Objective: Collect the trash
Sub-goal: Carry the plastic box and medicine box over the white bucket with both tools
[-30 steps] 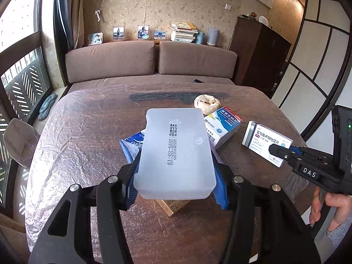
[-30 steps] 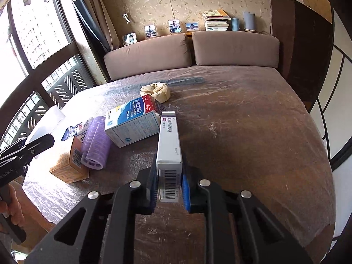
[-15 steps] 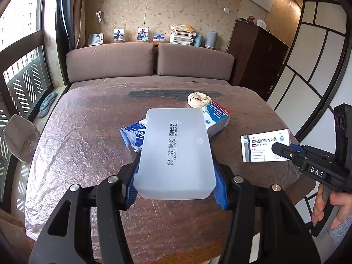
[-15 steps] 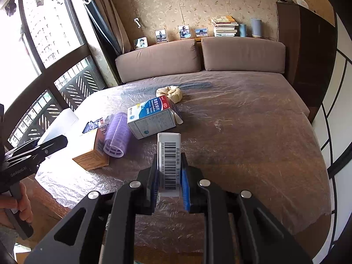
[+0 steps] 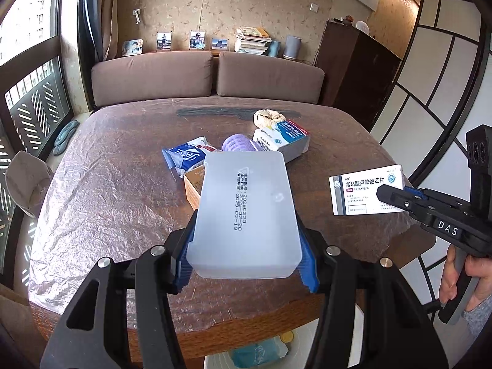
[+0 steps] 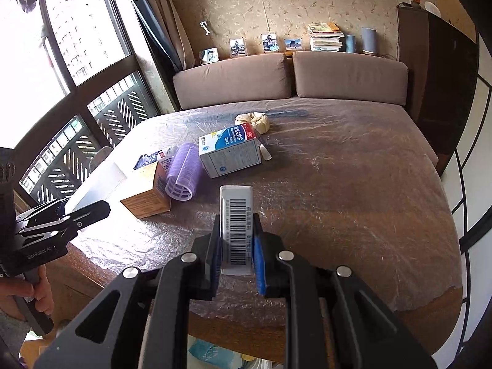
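Mid-task. Two pieces are picked up and held over the table's (image 5: 101, 190) near edge; neither is dropped yet. A white bin (image 5: 276, 359) with blue packaging already in it shows below that edge, so I judge it the drop spot.

Still on the table, clustered around the purple roller (image 6: 184, 173): brown carton (image 6: 147, 195) touching it on the window side, blue-and-white medicine box (image 6: 229, 153) just beside it on the sofa side, blue tissue pack (image 5: 184, 156) behind the carton, crumpled paper wad (image 6: 252, 121) beyond the medicine box. So most of the trash is left.

Left tool (image 5: 246, 261): moderately spread, blue pads clamped on the sides of a frosted white plastic box (image 5: 246, 212).

Right tool (image 6: 238, 246): nearly closed, pinching a thin white pill box (image 6: 236, 224) edge-on, barcode up.
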Available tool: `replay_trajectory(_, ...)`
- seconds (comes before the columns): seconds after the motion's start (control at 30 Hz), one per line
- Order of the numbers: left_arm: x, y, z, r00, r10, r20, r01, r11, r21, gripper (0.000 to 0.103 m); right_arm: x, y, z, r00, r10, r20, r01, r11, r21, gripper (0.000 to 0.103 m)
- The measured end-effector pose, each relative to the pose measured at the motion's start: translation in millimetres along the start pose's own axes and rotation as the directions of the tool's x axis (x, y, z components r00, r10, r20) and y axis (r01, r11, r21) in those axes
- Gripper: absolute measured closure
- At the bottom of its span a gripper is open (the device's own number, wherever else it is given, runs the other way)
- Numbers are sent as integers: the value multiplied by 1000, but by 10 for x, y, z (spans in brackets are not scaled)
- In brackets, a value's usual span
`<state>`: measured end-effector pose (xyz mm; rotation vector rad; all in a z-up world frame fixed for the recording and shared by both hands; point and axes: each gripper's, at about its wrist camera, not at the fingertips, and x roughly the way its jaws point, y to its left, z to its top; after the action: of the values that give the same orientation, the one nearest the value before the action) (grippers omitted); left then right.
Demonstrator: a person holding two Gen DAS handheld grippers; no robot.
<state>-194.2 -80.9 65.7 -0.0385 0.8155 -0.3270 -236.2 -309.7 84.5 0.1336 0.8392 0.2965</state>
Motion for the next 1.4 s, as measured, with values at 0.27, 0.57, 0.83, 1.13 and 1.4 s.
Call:
replay_trajectory(0.27,-5,-21,-104,999,23,-27,-23,1000,15,47,-87,82,-130,1000,15,-23,-16,1000,-25,84)
replay_trajectory(0.57,-92,-78,-291,998,40,-47,-38,999,31,47,-233,192,-289,998,40,-41,-41,998,-46,84)
replay_trajectory(0.83,-207,-167,-414,998,25,-60,-21,997,67,47,-378,287,-402,996,74,-50,-77,995,-64,84)
replay_trajectory(1.13,-353,-252,-632,996,-2,-85,9,997,76,47,-524,336,-604,992,106,-67,-110,992,-57,84)
replay_trajectory(1.4,-459,-324,-830,993,-12,-114,22,996,87,47,-625,347,-804,987,130,-93,-135,990,-50,84)
